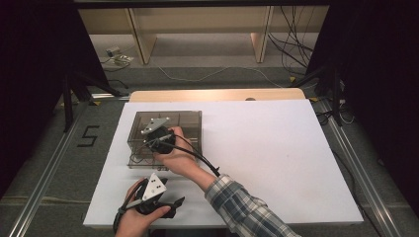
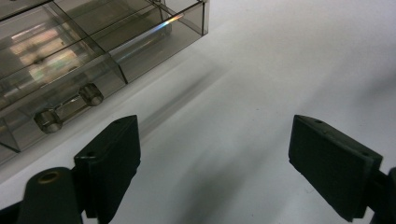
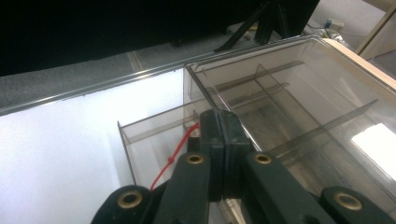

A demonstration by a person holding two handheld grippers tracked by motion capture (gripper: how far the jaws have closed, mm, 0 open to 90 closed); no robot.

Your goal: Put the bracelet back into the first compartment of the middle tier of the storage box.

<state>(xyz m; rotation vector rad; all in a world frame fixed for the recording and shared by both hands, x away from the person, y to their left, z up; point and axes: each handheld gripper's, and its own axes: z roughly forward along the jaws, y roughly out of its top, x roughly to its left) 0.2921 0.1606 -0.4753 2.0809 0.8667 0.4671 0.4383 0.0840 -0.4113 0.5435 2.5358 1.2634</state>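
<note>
A smoky clear drawer box [image 1: 188,123] stands on the left half of the white table [image 1: 267,148]. Its front drawer [image 1: 143,160] is pulled out toward me, with a thin red wire [image 3: 173,157] lying inside. My right gripper [image 1: 159,140] hangs over the box's front edge, its jaws shut tight [image 3: 220,122]. The wire passes just behind the left jaw; I cannot tell whether it is pinched. My left gripper [image 1: 173,207] rests low near the table's front edge, open [image 2: 215,140] over bare table. The left gripper view shows the box [image 2: 70,51] and a clear drawer handle [image 2: 70,107] at upper left.
A wooden strip [image 1: 217,94] runs along the table's far edge, with shelving legs and loose cables on the floor beyond. Metal rails [image 1: 44,173] flank the table. A black cable [image 1: 197,158] trails from the right gripper over the forearm.
</note>
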